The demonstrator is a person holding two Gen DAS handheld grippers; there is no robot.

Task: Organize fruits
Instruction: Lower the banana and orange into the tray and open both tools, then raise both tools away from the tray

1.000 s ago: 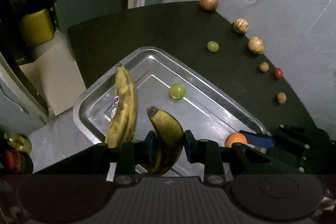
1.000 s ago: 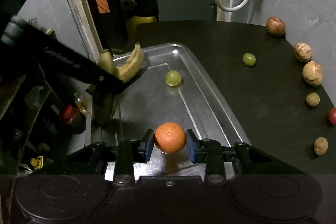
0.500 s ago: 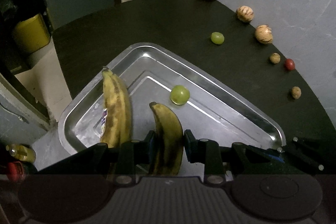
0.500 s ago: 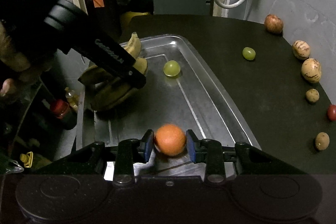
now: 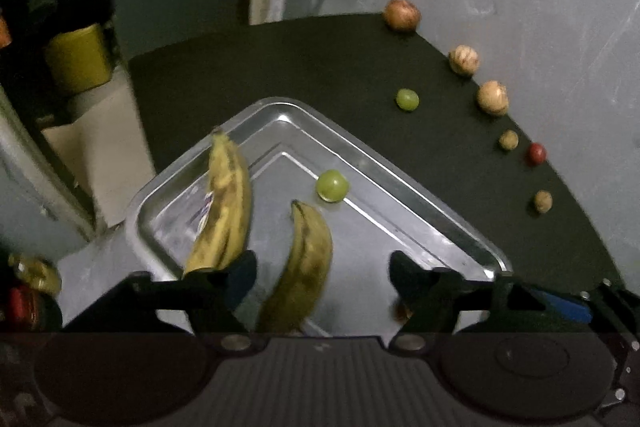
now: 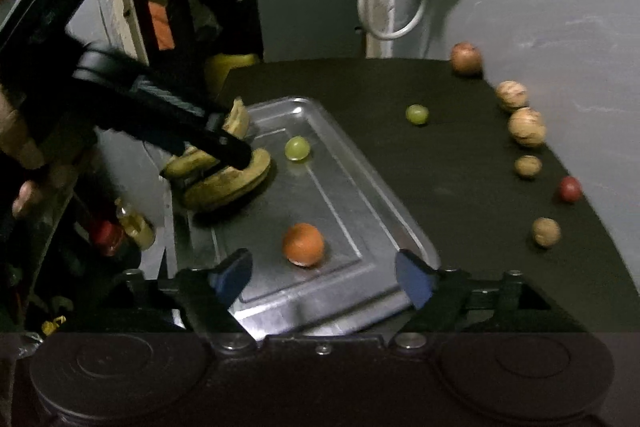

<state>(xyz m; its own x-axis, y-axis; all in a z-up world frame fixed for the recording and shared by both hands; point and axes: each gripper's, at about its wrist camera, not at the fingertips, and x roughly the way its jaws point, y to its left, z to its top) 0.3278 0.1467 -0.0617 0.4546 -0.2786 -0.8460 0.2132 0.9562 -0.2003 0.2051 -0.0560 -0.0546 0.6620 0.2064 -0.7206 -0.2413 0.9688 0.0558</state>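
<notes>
A metal tray (image 5: pixel 380 227) (image 6: pixel 352 187) lies on the dark round table. Two spotted bananas (image 5: pixel 224 203) (image 6: pixel 228 183) and a green grape (image 5: pixel 331 185) (image 6: pixel 297 148) are in it. My left gripper (image 5: pixel 322 273) (image 6: pixel 228 143) hangs over them, its jaws opening. The right-hand banana (image 5: pixel 306 259) lies loose between the fingers, and the pads stand clear of it. An orange (image 6: pixel 303 244) rests on the tray floor just ahead of my right gripper (image 6: pixel 323 275), whose jaws are also opening, with nothing gripped.
A second green grape (image 5: pixel 407 99) (image 6: pixel 417 114) sits on the table (image 5: pixel 320 67). Several round brown fruits and a small red one (image 5: pixel 535 153) (image 6: pixel 569 188) line its right edge by the grey wall. A hand (image 6: pixel 20 143) holds the left gripper. Bottles stand low on the left.
Both grippers went from shut to wide apart. The left let its banana go onto the tray. The right released the orange and drew back and up from it.
</notes>
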